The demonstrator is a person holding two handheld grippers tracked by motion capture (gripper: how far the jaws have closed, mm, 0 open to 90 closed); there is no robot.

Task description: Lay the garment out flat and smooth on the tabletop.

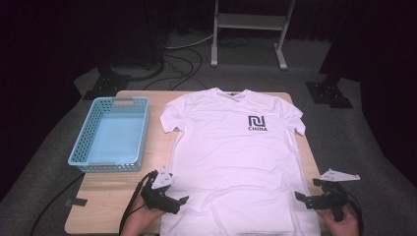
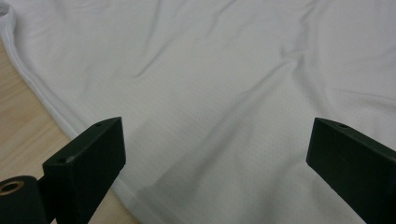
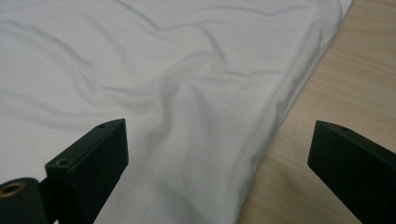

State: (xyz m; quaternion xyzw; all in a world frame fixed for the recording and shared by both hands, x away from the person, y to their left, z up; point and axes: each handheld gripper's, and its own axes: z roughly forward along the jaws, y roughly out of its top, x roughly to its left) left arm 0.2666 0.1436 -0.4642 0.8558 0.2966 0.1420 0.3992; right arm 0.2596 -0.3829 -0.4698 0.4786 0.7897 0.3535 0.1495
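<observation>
Wooden table (image 1: 118,196), light top, sits on grey carpet. White T-shirt (image 1: 236,162) lies flat on it, front up, collar at the far edge, hem hanging at the near edge by the person; it covers most of the table's middle and right. Black "CHINA" logo (image 1: 257,123) on the chest, toward the right side. Fabric mostly smooth, a few soft wrinkles in both gripper views. Blue plastic basket (image 1: 110,132) stands left of the shirt, apart from it, nothing inside that I can see. White metal stand (image 1: 248,29) on the floor beyond the table.

Left gripper (image 1: 179,201) hovers at the shirt's lower left side edge, jaws spread wide, nothing between them; in the left gripper view the side seam (image 2: 51,107) runs just by the left jaw, with cloth under the gap. Right gripper (image 1: 301,197) is at the lower right side edge, jaws also wide apart and empty; in the right gripper view the shirt's edge (image 3: 285,100) falls between the jaws, bare wood under the right one.

Step, as I judge it: approach for a grasp near the hem corners, likely the start of a fold. Not yet pinched. Next move calls for lowering both grippers so each straddles its side edge, then closing on both fabric layers together, evenly, so the shirt lifts without skewing.
</observation>
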